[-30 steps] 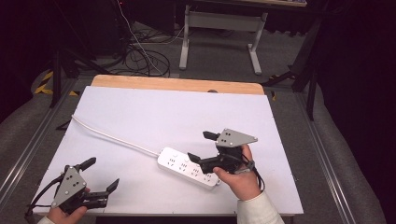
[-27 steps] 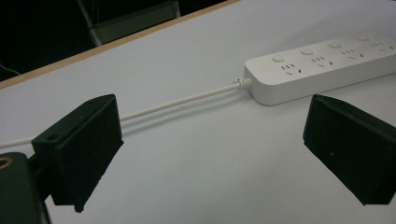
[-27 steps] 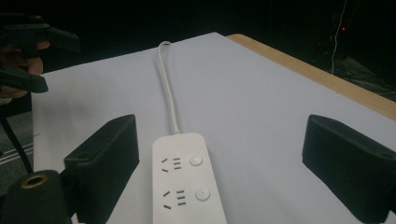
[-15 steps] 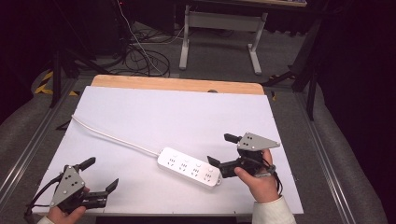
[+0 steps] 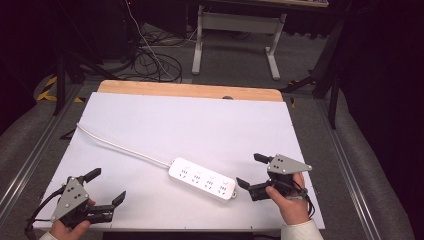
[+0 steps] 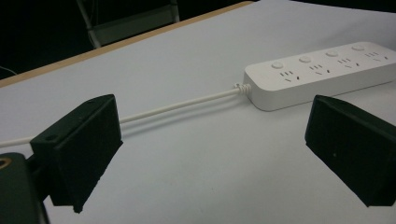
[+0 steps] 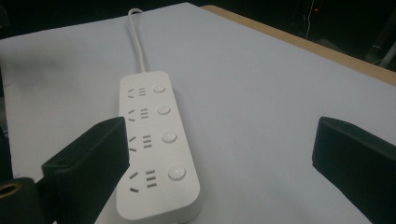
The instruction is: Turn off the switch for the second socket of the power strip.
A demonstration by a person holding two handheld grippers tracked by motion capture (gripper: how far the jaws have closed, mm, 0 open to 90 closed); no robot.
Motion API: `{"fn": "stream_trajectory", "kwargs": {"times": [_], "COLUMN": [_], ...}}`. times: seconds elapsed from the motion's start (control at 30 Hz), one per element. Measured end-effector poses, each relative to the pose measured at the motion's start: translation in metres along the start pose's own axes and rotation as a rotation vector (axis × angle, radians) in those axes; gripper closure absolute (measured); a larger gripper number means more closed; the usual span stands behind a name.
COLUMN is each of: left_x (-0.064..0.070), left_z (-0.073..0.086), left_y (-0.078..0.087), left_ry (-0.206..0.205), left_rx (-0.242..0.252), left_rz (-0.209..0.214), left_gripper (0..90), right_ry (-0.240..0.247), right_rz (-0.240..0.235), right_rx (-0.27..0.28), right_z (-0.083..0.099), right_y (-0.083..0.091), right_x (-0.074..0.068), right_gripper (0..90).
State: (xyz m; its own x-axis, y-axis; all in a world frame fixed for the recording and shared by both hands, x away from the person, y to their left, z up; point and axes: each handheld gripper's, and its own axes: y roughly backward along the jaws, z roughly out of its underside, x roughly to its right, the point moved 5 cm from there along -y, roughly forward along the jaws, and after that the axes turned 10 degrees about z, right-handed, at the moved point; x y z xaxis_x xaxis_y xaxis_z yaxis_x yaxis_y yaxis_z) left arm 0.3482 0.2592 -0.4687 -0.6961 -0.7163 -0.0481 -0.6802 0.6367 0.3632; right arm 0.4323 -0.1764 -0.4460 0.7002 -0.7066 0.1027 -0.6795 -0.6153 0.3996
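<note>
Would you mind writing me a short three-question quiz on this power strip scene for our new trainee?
1. True or false: the right gripper is clamped on the power strip.
2. How many round buttons does the power strip carry in the right gripper view?
3. Which way does the white cord leave the strip in the high view? A. toward the table's far left B. toward the right gripper C. off the near edge

Key
1. False: its jaws stand open just beyond the strip's end.
2. Four.
3. A. The left gripper sits open at the near left corner, away from it.
</note>
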Motion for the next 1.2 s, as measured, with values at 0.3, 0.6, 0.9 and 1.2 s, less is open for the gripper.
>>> {"fn": "stream_trajectory", "kwargs": {"times": [0.3, 0.6, 0.9, 1.2], "left_x": [-0.002, -0.001, -0.002, -0.002], "left_z": [0.001, 0.002, 0.006, 0.005], "left_y": [0.001, 0.0, 0.001, -0.004], "left_ry": [-0.029, -0.017, 0.017, -0.016], "left_rx": [-0.011, -0.016, -0.02, -0.028], "left_rz": [-0.007, -0.001, 0.0, -0.008], "left_gripper": [3.9, 3.7, 3.3, 3.3], "right_ry": [-0.013, -0.062, -0.07, -0.002], "right_rz": [0.009, 0.01, 0.041, 0.065], "right_rx": [-0.014, -0.102, -0.135, -0.126], "right_z": [0.027, 0.055, 0.074, 0.082], "right_y": [0.004, 0.008, 0.009, 0.011], "right_x": [0.003, 0.006, 0.008, 0.015], "right_gripper": [4.3, 4.6, 4.7, 4.7]}}
